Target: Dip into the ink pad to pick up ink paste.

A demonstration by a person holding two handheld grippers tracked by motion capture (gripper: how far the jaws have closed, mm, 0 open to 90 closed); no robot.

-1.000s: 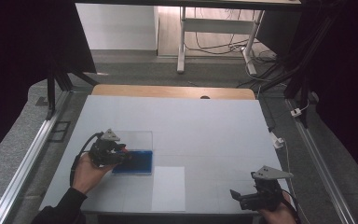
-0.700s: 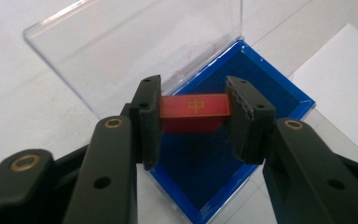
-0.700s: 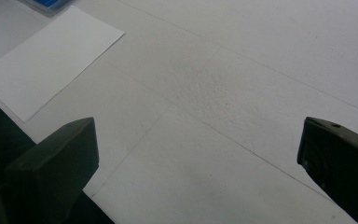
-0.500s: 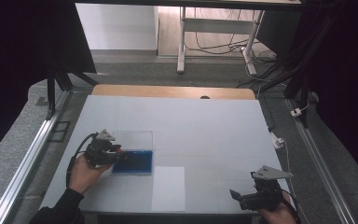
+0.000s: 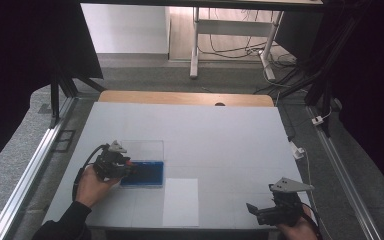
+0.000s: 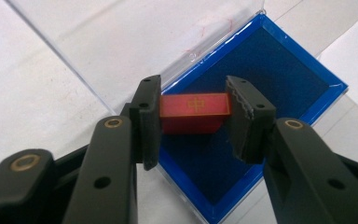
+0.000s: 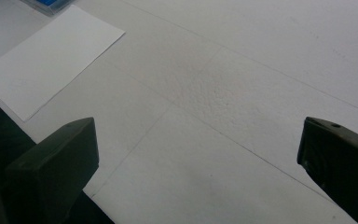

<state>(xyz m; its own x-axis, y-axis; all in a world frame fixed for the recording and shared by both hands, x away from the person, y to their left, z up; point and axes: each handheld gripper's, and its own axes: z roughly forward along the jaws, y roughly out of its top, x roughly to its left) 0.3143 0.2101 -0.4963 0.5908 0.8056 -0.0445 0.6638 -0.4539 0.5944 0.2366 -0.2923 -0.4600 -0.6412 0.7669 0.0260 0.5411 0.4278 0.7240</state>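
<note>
A: What's changing?
B: I'm seeing the left gripper (image 6: 193,123) sitting further left than before, clamping the red block (image 6: 195,113) over the blue case (image 6: 279,79). Right gripper (image 7: 198,154) is resting, jaws apart.

Red block (image 6: 194,112) over the blue tray (image 6: 279,70)
Small, gold-marked, held level above the tray's dark felt, clear lid (image 6: 135,42) lying open flat.

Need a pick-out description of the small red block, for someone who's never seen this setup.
Start at the white table and find the open blue-lined case near its front left, clear lid lying flat behind. The red block sits clamped in the left claw above the lining. It is the lone red item, with a gold cross mark.
</note>
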